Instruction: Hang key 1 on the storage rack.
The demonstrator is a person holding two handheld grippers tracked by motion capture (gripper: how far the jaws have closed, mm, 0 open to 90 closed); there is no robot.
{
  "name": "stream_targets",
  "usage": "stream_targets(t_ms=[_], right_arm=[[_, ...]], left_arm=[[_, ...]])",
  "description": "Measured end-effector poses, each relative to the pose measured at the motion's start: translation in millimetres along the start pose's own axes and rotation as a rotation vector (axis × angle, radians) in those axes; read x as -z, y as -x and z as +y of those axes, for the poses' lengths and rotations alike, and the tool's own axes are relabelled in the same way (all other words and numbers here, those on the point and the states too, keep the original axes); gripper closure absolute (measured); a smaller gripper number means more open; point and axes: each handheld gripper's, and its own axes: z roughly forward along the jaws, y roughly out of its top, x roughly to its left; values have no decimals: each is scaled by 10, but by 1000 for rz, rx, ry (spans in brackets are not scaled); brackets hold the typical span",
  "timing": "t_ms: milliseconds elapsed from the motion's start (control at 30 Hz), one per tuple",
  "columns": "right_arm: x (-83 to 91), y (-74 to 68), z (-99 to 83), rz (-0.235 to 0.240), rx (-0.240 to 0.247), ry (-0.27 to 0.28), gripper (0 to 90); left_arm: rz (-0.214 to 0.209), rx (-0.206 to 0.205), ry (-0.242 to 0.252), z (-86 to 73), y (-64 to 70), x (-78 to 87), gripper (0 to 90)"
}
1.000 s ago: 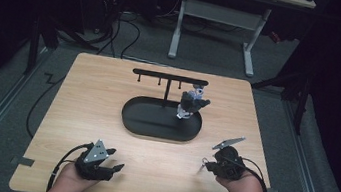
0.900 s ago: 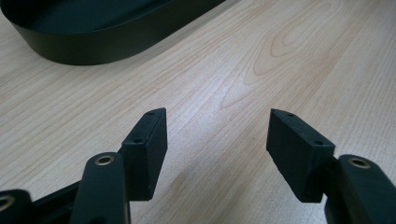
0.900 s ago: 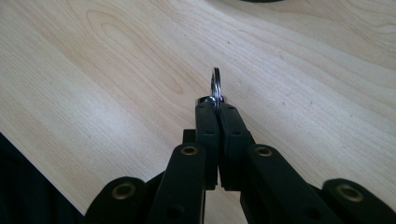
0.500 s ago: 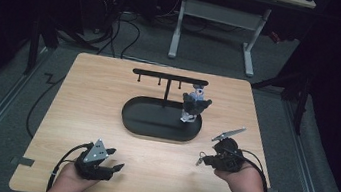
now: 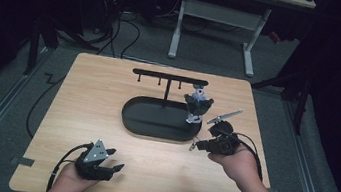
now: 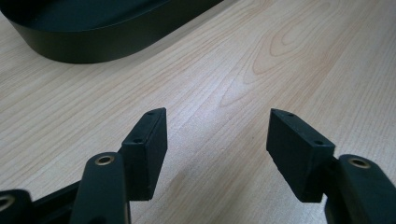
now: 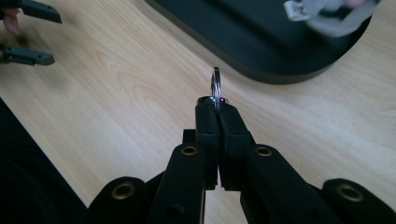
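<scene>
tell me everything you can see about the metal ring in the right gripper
The small silver metal split ring looks thin, shiny and round, seen edge-on in the right gripper view. It stands upright above the light wooden table, pinched at its lower edge between the shut black jaws of the right gripper, just short of the black oval tray.

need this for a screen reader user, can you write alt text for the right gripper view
The right gripper is shut on a small metal key ring, held edge-on above a light wooden table. Behind it lies the rim of a black oval tray with a blurred grey item at top right; the left gripper shows at top left.
</scene>
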Motion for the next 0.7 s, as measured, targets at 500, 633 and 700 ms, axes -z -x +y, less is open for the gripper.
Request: stream_targets(t_ms=[500, 633, 700], right_arm=[[-10, 23, 451, -16, 31, 31, 893], [-21, 13, 532, -11, 32, 43, 893], [-20, 12, 559, -7, 27, 49, 893]], left_arm=[[1, -9, -3, -6, -21, -17, 390], [3, -11, -1, -8, -21, -11, 390], [4, -6, 3, -8, -26, -8, 390]])
